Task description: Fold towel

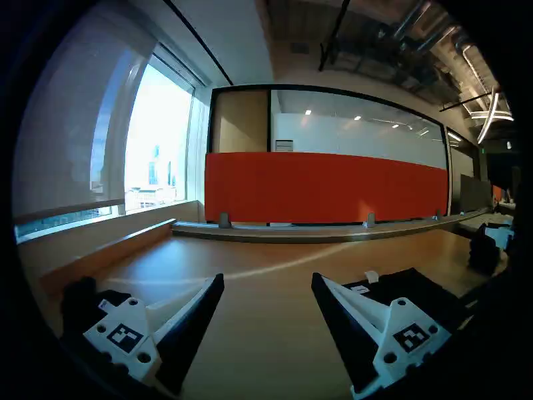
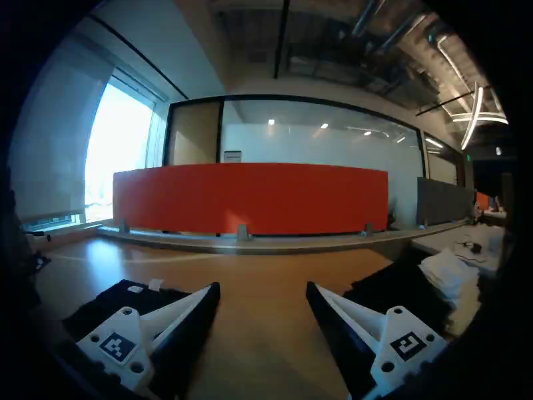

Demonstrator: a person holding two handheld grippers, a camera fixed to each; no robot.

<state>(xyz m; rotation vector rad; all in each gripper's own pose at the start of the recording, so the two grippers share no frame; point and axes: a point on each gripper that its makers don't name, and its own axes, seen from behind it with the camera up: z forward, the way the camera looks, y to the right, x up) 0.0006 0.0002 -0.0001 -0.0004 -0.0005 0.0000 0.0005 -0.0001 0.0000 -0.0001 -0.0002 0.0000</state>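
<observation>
A black towel (image 1: 413,287) with a small white tag lies on the wooden table (image 1: 266,320), just behind the right-hand finger of my left gripper (image 1: 267,277). That gripper is open, with only bare tabletop between its fingers. In the right gripper view a black towel (image 2: 126,297) with a white tag lies behind the left-hand finger of my right gripper (image 2: 262,285), which is also open and holds nothing. More black cloth (image 2: 400,283) lies to its right.
A stack of folded white towels (image 2: 456,273) sits at the right beside the black cloth. An orange partition (image 1: 320,187) runs along the table's far edge, and a window ledge (image 1: 100,250) borders the left side. A dark shape (image 1: 483,250) stands at the far right.
</observation>
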